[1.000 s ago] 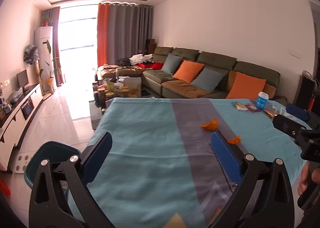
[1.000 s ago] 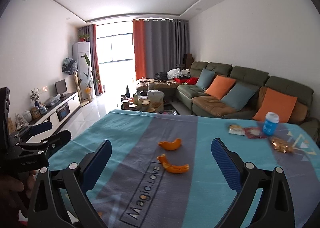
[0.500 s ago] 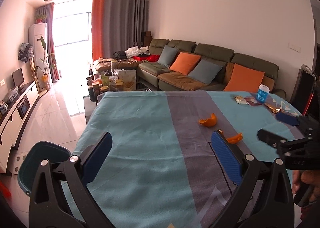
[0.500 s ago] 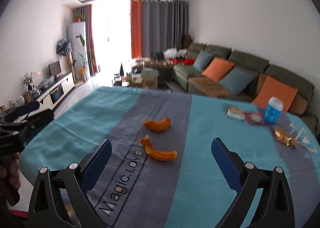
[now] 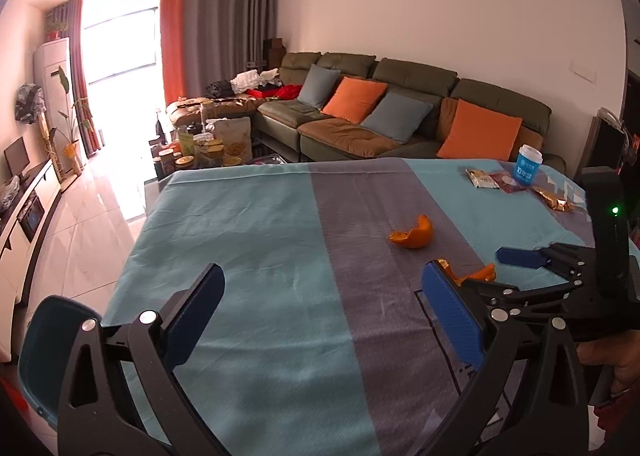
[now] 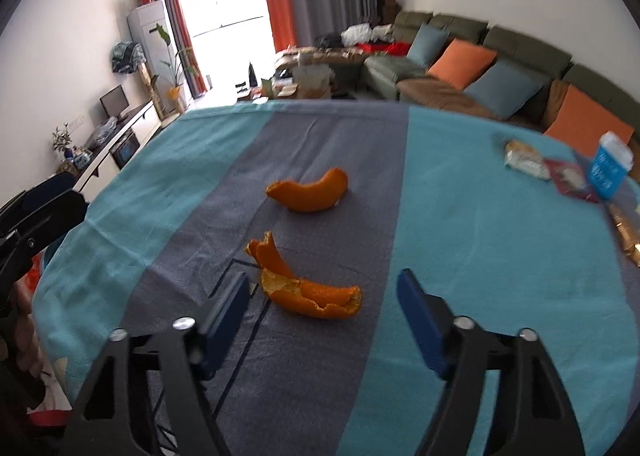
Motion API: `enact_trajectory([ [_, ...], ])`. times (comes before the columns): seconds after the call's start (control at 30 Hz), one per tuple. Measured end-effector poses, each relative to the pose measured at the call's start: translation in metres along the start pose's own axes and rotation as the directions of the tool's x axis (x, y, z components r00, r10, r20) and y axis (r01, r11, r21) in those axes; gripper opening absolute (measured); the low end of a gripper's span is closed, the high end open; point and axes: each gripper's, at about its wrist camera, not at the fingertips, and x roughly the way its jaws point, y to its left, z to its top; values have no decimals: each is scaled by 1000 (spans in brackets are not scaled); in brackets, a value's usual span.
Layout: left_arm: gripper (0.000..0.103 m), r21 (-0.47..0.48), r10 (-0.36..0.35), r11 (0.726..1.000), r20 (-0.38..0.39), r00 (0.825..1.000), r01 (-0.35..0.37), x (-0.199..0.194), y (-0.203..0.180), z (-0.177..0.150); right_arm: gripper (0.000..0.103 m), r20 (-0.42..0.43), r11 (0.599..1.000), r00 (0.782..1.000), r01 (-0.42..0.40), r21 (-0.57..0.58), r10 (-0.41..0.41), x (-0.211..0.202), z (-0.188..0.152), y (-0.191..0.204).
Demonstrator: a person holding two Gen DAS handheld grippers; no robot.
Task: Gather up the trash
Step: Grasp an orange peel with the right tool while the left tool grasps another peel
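Two orange peels lie on the grey stripe of the teal tablecloth. The near peel (image 6: 304, 288) lies just ahead of my right gripper (image 6: 324, 296), which is open with a finger on each side of it, low over the cloth. The far peel (image 6: 310, 191) lies beyond it; it also shows in the left wrist view (image 5: 414, 234). My left gripper (image 5: 324, 292) is open and empty above the table's left half. The right gripper (image 5: 516, 268) shows there over the near peel (image 5: 468, 274).
Snack wrappers (image 6: 524, 159), a blue paper cup (image 6: 610, 165) and gold foil (image 6: 626, 234) lie at the far right of the table. A dark teal bin (image 5: 48, 352) stands on the floor by the table's left edge. A sofa (image 5: 400, 111) is behind.
My right gripper has moved forward and down to the near peel, which now lies between its open fingers. The left gripper has shifted slightly and stays open.
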Motion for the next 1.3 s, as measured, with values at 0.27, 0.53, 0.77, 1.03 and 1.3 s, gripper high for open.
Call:
enact_trajectory([
  [0.27, 97, 20, -27, 999, -26, 999, 28, 22, -10, 5, 34, -58, 996, 994, -92, 9, 93, 8, -4, -2],
  [0.53, 97, 64, -61, 996, -29, 998, 63, 39, -27, 18, 15, -56, 989, 989, -134, 57, 137, -2, -10, -9],
  [0.77, 97, 87, -164, 982, -49, 985, 167, 63, -53, 35, 11, -36, 983, 988, -143, 114, 148, -11, -15, -23],
  [1.03, 97, 118, -261, 953, -146, 954, 279, 109, -82, 44, 11, 36, 973, 997, -74, 217, 68, -34, -16, -59],
  [1.3, 74, 98, -293, 941, -252, 922, 325, 154, -90, 45, 11, 59, 969, 997, -63, 238, 50, -37, -12, -68],
])
